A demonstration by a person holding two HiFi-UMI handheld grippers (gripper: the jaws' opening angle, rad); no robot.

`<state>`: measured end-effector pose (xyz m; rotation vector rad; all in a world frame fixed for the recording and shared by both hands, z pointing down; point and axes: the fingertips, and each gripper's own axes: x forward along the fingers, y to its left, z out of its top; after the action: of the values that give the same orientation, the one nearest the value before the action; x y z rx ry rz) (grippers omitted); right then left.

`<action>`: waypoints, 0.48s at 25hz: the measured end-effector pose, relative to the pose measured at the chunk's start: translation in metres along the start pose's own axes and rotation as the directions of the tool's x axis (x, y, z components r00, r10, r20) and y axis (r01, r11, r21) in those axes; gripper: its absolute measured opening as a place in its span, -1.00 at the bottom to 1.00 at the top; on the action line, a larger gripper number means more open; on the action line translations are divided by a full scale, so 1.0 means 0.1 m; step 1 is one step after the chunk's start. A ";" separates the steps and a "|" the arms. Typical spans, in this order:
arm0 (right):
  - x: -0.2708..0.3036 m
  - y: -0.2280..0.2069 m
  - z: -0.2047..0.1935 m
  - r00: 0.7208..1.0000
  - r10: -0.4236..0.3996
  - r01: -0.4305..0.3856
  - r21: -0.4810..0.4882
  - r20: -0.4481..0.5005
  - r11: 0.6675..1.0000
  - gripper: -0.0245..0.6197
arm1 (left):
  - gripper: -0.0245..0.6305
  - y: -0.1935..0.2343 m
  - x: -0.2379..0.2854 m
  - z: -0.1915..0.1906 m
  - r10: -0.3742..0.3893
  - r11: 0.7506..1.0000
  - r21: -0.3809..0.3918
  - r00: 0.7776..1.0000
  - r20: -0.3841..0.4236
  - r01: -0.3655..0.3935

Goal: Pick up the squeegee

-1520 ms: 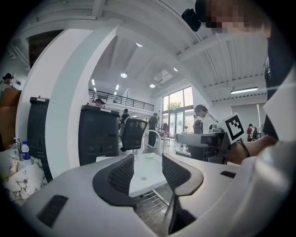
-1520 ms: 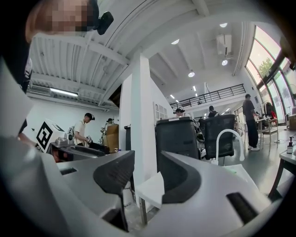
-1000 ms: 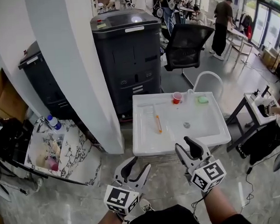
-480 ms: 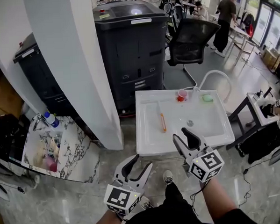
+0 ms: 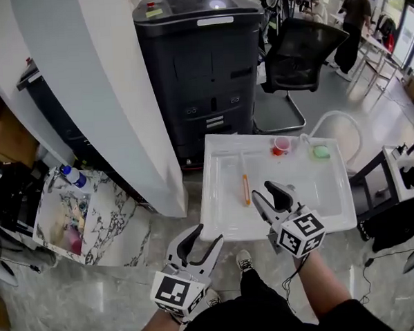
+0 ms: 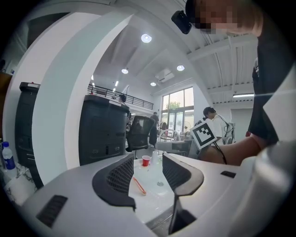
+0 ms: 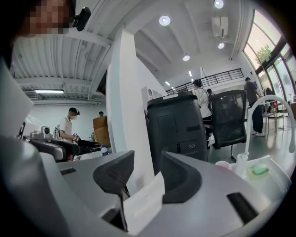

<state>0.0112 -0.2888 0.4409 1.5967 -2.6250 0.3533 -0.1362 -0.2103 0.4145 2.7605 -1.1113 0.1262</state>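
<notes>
White sink (image 5: 217, 224) holds an orange squeegee (image 5: 246, 190); red cup's (image 5: 281, 146) contents unclear.

My right claw (image 5: 264, 191) hangs over the near edge of the white sink (image 5: 333, 196), jaws apart and empty. The orange squeegee (image 5: 245, 189) lies flat in the basin just left of its tips. Beyond the claw, by the far rim, sit a red cup (image 5: 281, 146) and a green sponge (image 5: 321, 151). My left claw (image 5: 207, 235), jaws also spread, is short of the sink, over the floor.
</notes>
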 end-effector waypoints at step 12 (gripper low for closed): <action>0.80 -0.89 -0.27 0.990 0.089 -0.081 0.073 -0.113 0.994 -0.33 | -0.32 0.21 0.94 0.00 0.065 0.997 -0.034 0.997 -0.052 -0.067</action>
<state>0.0508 -0.3918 0.4949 1.4378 -2.6242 0.5299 -0.0830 -0.2890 0.4295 2.6747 -1.1800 0.1812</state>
